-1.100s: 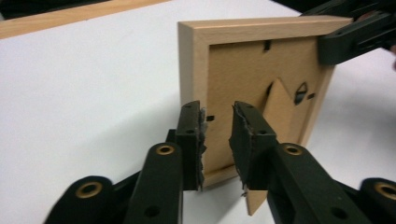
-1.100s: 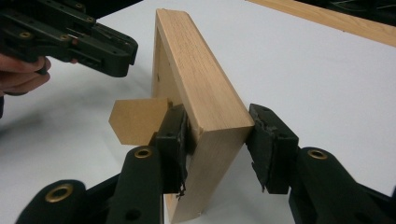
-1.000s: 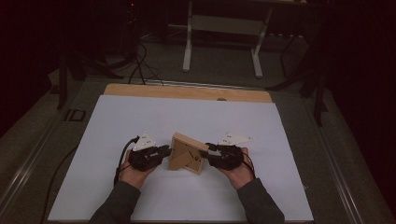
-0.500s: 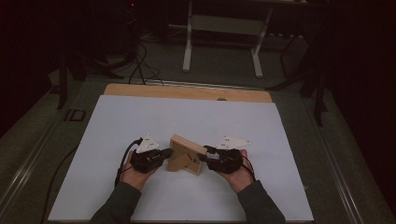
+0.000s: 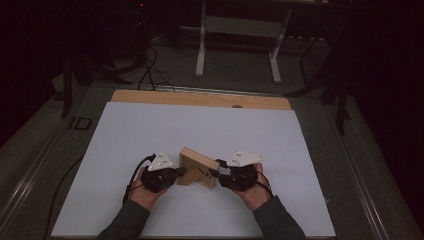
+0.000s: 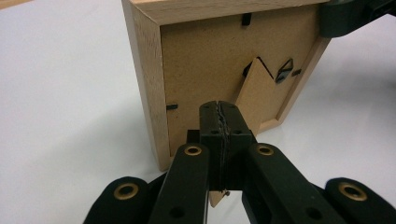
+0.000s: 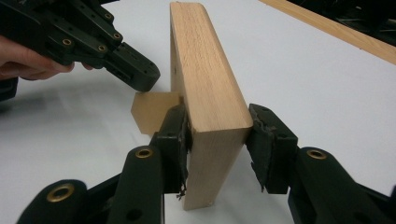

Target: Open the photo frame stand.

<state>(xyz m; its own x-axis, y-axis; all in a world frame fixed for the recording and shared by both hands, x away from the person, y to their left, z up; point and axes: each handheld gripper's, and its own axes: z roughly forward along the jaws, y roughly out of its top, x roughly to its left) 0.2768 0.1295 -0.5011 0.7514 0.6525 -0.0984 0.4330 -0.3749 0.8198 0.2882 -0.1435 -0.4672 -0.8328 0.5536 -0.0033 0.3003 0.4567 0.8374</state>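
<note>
Standing on edge on the white bench (image 5: pixel 125 150), a wooden picture frame (image 5: pixel 196 166) is held between the two grippers. The right gripper (image 7: pixel 218 135) has its fingers (image 7: pixel 271 140) half open and pressed on the frame's thick wooden side, one finger on the front face and one on the back. The left gripper (image 6: pixel 219 121) has just been closing, and its fingers (image 6: pixel 210 122) are now pinched tight together on the thin brown cardboard stand (image 6: pixel 254 93) that sticks out from the frame's back board (image 6: pixel 205 60). A small metal hanger (image 6: pixel 284 71) is seen on that back board, just past the left fingers and a little to their right. In the high view both hands (image 5: pixel 150 192) are seen low on the bench, with the frame right between the two sets of fingers.
</note>
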